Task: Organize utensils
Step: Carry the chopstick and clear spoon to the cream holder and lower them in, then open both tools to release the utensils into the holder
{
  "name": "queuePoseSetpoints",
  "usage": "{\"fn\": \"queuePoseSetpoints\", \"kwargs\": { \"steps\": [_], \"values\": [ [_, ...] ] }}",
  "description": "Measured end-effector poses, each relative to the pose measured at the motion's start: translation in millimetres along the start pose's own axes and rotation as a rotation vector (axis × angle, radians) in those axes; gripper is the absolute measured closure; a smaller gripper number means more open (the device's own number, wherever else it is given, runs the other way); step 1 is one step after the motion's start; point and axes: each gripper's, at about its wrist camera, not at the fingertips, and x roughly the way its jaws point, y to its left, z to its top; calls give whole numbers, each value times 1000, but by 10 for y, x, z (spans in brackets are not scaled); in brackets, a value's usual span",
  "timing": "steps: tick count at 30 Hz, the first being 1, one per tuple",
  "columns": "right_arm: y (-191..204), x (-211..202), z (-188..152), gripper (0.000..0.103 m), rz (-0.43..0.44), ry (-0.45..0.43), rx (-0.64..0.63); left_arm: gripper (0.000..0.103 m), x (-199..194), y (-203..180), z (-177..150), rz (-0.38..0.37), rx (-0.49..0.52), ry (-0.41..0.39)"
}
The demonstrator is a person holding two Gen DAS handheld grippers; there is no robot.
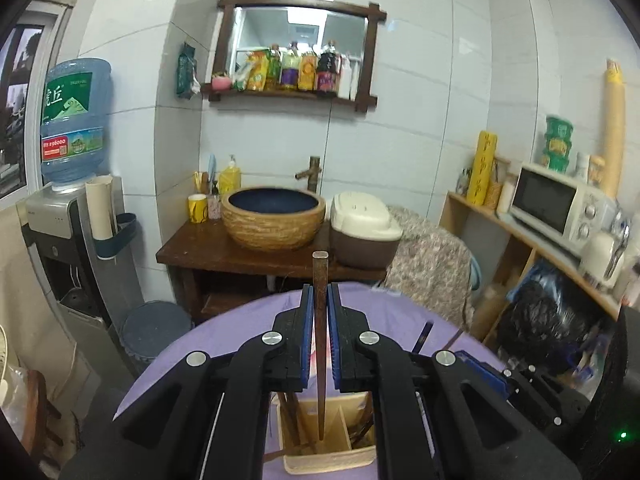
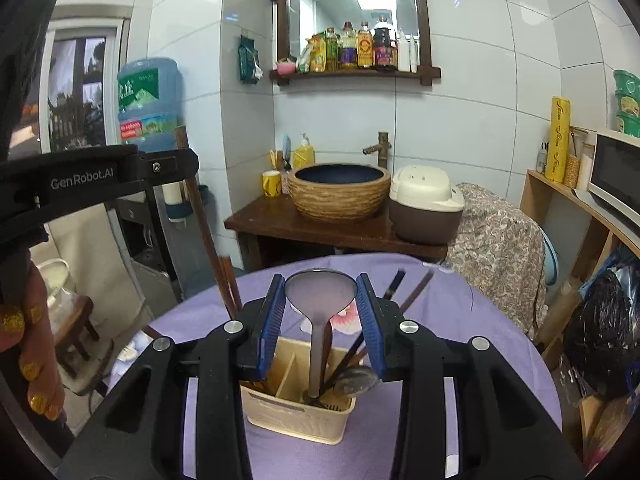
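I judge I am mid-way through sorting: both tools are over the cream utensil holder (image 2: 298, 408), each with a piece to drop in. My left gripper (image 1: 319, 312) has its jaws clamped on a brown chopstick (image 1: 320, 344), held upright with its tip hanging just above the holder's open top, over what looks like the middle slot beside the thin divider; other brown sticks already stand in the slot to the left. My right gripper (image 2: 321, 304) has its jaws set either side of the bowl of a grey spoon (image 2: 320, 292), whose handle runs down into the right compartment among dark utensils and another spoon; I cannot tell whether the pads actually press the bowl or merely flank it. The next move, as I read it, calls for lowering the chopstick straight down until its tip is inside the walls, then parting the left jaws, and letting the spoon settle before backing the right tool upward. The holder sits on the purple tablecloth (image 2: 460, 320), near the table's front and well apart from its far curved edge, so there is bare cloth around it. The tighter limit is between my own tools: in the right view the left tool's body (image 2: 100, 180) looms close on the left, so I should lift each clear vertically, not sideways.
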Motion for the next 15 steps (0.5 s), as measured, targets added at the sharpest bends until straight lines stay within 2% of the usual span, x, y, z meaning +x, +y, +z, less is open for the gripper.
{"fn": "queuePoseSetpoints", "kwargs": {
  "steps": [10, 15],
  "values": [
    [5, 322, -556, 66, -5, 94, -13, 95, 382, -15, -509, 32, 101, 234],
    [66, 377, -652, 66, -24, 96, -61, 94, 401, -5, -562, 50, 133, 252]
  ]
}}
